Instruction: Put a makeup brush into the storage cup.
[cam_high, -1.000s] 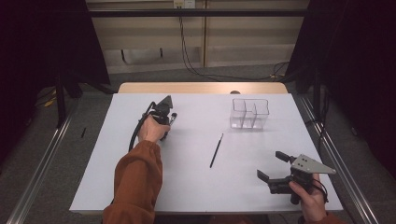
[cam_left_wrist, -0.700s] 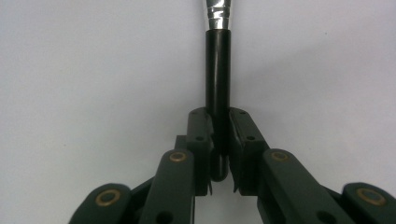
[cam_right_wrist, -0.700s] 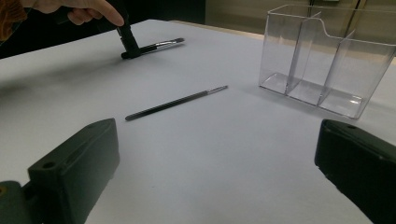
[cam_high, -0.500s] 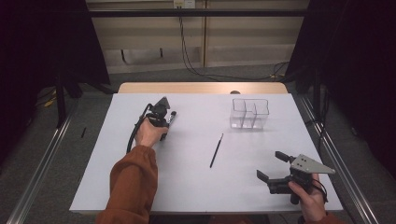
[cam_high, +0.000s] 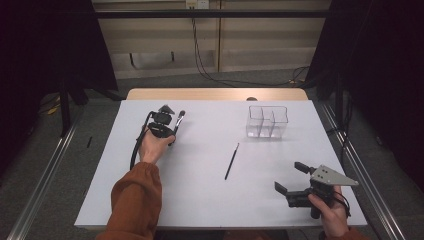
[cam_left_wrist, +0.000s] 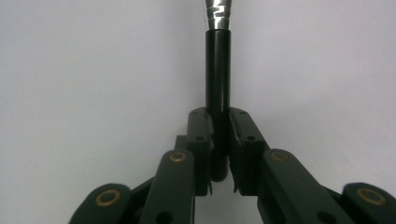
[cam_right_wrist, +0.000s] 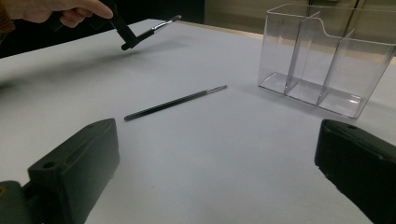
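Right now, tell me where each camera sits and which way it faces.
High view: above the person's side, looking forward and down on the table; shows both forearms, left tongs, right tongs.
Left gripper view: on the left tongs, looking along jaws shut on a brush.
Right gripper view: on the right tongs, jaws wide apart, facing the clear organizer, the thin brush and the left hand.
High and right gripper views share organizer, thin brush and held brush.

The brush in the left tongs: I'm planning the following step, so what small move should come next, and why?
Probably carry it toward the clear organizer. The left tongs are shut on the brush, held above the table, and the organizer's compartments look empty.
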